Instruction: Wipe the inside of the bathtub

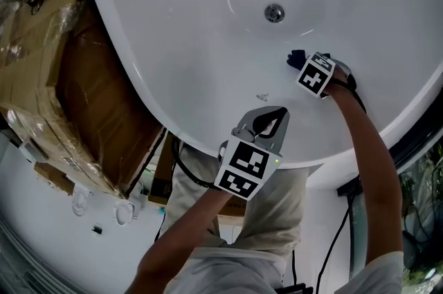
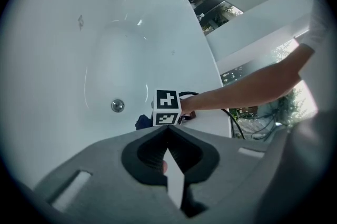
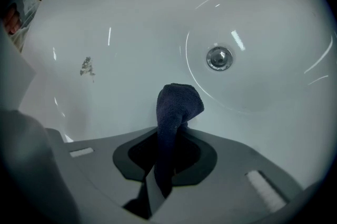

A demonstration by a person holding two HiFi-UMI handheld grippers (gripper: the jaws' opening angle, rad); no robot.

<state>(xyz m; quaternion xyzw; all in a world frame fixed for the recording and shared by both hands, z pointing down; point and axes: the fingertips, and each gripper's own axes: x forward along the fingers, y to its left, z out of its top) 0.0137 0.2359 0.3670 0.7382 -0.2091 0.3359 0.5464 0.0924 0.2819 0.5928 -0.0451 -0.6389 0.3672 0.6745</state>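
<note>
A brown cardboard box sits at the left of the head view. The white bathtub fills the top and middle. The left gripper hangs over the tub's near edge, low in the middle. It is closed and holds nothing. A small grey mark still shows on the tub wall just above it. The drain is higher up. To the right, the right gripper is closed tight on a dark blue cloth that touches the tub floor below the drain. The wiping looks started, not finished, I think.
</note>
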